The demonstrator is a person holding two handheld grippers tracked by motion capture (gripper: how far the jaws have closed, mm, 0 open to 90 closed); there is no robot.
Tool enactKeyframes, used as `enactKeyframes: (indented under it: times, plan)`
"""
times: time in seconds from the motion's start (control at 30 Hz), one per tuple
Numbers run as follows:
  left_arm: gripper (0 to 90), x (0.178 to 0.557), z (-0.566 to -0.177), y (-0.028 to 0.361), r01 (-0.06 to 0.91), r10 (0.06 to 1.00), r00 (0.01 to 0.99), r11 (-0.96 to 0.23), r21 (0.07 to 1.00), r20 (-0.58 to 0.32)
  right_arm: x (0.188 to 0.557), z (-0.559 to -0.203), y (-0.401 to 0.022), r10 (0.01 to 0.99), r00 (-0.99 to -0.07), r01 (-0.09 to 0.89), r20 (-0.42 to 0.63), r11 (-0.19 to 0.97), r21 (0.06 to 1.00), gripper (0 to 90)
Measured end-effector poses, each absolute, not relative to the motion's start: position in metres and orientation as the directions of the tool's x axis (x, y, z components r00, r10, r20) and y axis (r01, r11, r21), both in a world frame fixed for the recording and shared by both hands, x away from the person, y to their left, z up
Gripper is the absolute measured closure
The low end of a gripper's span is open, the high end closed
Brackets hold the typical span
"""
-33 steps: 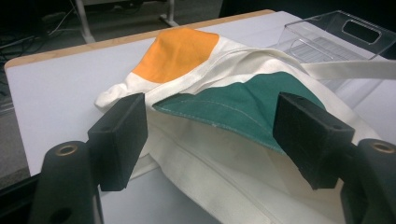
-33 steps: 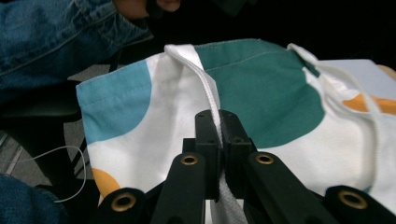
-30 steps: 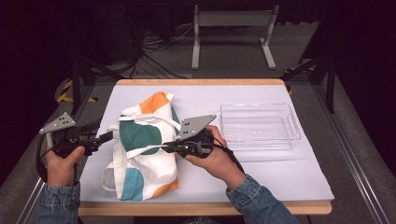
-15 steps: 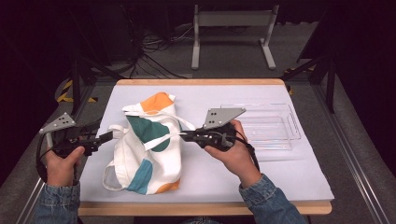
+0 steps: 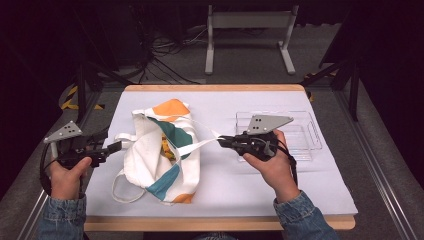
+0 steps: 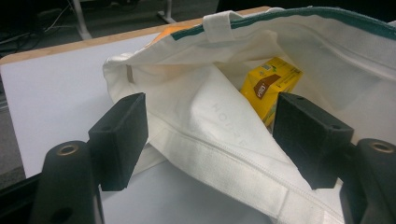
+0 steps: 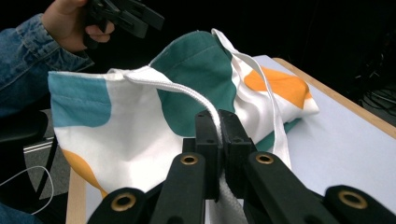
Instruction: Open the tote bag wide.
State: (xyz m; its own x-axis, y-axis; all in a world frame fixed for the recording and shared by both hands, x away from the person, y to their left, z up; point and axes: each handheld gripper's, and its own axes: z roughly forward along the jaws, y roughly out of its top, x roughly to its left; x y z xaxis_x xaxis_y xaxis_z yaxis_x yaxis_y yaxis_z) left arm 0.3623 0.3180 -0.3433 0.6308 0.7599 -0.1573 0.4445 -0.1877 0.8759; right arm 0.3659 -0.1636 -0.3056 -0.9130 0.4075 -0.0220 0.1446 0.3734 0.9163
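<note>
Table (image 5: 220, 192), white top, wood edge: tote bag (image 5: 162, 150) lying left of clear plastic tray (image 5: 305, 142), apart.

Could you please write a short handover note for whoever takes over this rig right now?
Right gripper: shut on the white handle of the tote bag, pulling it taut towards the clear tray.
Left gripper: open, jaws astride the bag's near rim, not pinching it.
Things: bag lies on the white table cover, mouth spread; a yellow carton sits inside it. The tray looks empty.
Done: bag opened by its handle.
Left: probably take the carton out, perhaps into the tray; the goal is my guess.
</note>
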Motion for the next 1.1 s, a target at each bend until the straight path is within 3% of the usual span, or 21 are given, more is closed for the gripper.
enactKeyframes:
  times: [0.47,1.1]
  plan:
    - [27.5,0.363,-0.344,0.318,0.448,0.763,0.628,-0.191,0.873,-0.156,0.365,-0.338,-0.198,0.504,-0.863,0.268,0.025,0.415,0.869,87.1]
    - [27.4,0.361,-0.342,0.318,0.444,0.766,0.624,-0.182,0.878,-0.157,0.36,-0.39,-0.217,0.528,-0.841,0.415,0.117,0.491,0.766,86.8]
